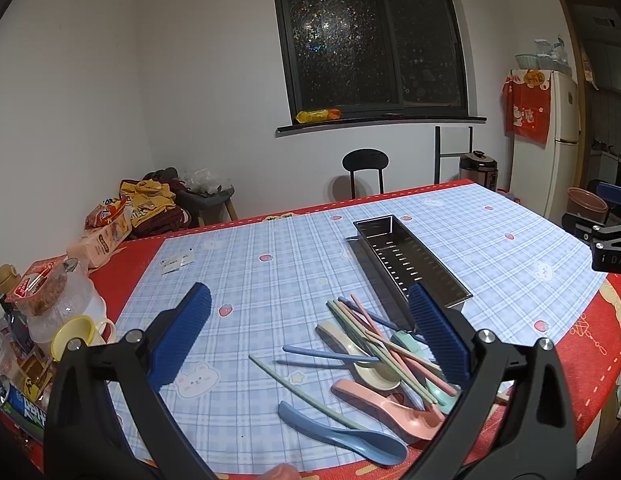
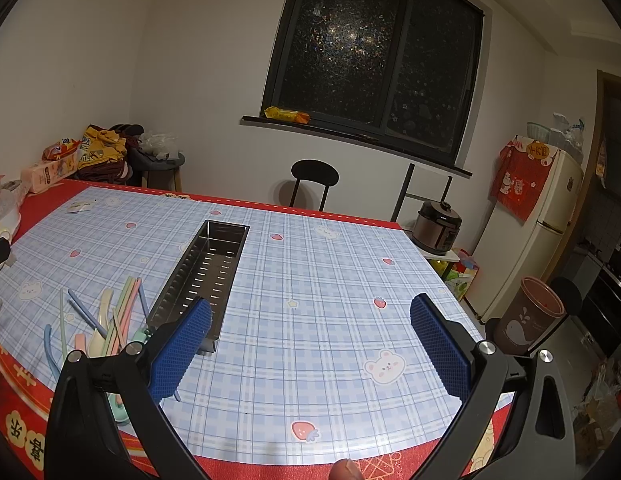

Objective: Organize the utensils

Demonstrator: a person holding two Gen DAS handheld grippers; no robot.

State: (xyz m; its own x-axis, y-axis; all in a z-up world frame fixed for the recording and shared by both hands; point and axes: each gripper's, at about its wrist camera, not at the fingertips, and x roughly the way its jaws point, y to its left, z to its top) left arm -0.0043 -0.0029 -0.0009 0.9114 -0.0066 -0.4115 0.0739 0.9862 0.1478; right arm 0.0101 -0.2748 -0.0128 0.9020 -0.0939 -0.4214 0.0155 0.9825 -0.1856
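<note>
Along the left edge of the table with the blue plaid cloth and red border (image 1: 270,280) sits a crowd of household things: a clear plastic jug with a white base (image 1: 66,300), a pale yellow mug (image 1: 80,334) and a pink tissue packet (image 1: 100,242), none of them part of the job. Next comes the left gripper (image 1: 310,332), its 2 blue ribbed pads spread wide with nothing between them, hanging above the near edge of the table and tilted downward. Under and just right of it lies the loose heap of pastel plastic utensils (image 1: 374,356): a blue spoon (image 1: 350,438) nearest the near edge, a pink spoon (image 1: 382,402), a cream spoon (image 1: 360,354), a mint one partly hidden behind the pad, and several blue, pink and green chopsticks crossing over them. Just beyond the heap, toward the middle of the table, stands the long perforated stainless-steel drainer tray (image 1: 410,260), and it appears empty in both views. Further right, the right gripper (image 2: 310,344) also hovers with its jaws fully apart and empty, over bare cloth near the table's near right corner, the tray's near end just beside its left pad. Judging from this, no sorting is done yet: every utensil is still to be picked from the heap and laid in the tray.
</note>
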